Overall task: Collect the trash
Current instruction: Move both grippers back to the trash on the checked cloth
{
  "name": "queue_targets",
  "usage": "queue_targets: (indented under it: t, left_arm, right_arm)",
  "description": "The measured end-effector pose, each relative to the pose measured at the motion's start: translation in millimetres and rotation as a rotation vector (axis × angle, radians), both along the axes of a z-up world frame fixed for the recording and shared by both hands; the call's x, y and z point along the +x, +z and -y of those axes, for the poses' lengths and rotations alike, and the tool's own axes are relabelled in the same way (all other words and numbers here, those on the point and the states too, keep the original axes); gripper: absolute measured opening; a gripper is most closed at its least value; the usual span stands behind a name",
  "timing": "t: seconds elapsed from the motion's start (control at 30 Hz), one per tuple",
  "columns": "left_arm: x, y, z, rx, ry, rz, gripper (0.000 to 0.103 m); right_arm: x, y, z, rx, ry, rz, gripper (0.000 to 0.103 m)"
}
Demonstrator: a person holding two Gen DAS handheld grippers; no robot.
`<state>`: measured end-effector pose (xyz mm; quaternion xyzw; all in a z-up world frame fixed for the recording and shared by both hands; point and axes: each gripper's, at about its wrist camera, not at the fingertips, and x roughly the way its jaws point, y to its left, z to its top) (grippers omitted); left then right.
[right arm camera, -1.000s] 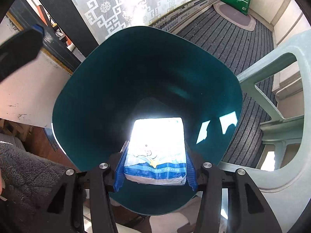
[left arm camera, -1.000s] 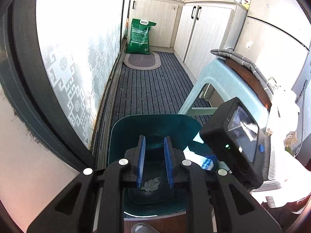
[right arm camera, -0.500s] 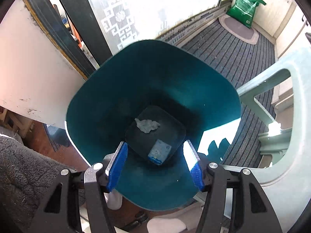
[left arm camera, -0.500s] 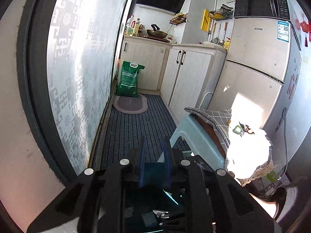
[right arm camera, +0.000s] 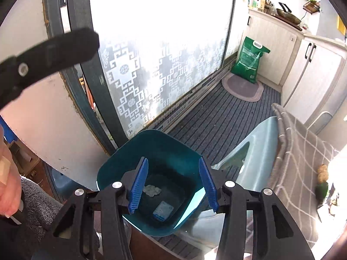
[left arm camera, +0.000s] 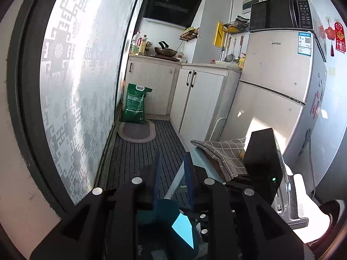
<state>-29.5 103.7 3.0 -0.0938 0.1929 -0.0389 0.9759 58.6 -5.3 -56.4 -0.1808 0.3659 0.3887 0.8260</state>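
The blue-and-white packet (right arm camera: 163,210) now lies in the teal bin (right arm camera: 151,138) beside a tissue wad (right arm camera: 153,190); the right gripper (right arm camera: 173,187), spread and empty, has lifted clear, so more trash can follow

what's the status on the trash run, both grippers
Right gripper open, empty, above teal bin. Left gripper narrow, nothing between pads. Blue-white packet and crumpled wad in bin. Nothing blocking.
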Motion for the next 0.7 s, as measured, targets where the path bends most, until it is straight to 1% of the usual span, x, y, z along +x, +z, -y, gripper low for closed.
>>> queue_targets:
  t: [0.1, 0.23, 0.33, 0.47, 0.57, 0.7]
  left_arm:
    - [6.6, 1.2, 9.6, -0.002, -0.018, -0.002, 0.025]
    - [15.9, -0.1, 29.2, 0.013, -0.061, -0.013, 0.028]
    - [25.9, -2.0, 45.4, 0.024, -0.090, -0.027, 0.028]
    - [44.1, -4.8, 67.7, 0.030, -0.130, -0.057, 0.029]
    - [58.7, -7.5, 87.3, 0.025, -0.170, -0.076, 0.030]
    - [78.9, -13.0, 116.3, 0.027, -0.224, -0.099, 0.030]
  right_arm:
    - [10.8, 19.9, 25.3, 0.038, -0.034, 0.031, 0.049]
    - [22.4, 43.4, 63.0, 0.067, -0.094, 0.066, 0.049]
    - [32.2, 55.3, 94.1, 0.085, -0.137, 0.068, 0.047]
    - [45.0, 60.9, 129.4, 0.082, -0.182, 0.052, 0.047]
    - [50.0, 59.9, 149.5, 0.061, -0.196, 0.048, 0.047]
    - [54.2, 58.9, 178.9, 0.064, -0.226, 0.036, 0.047]
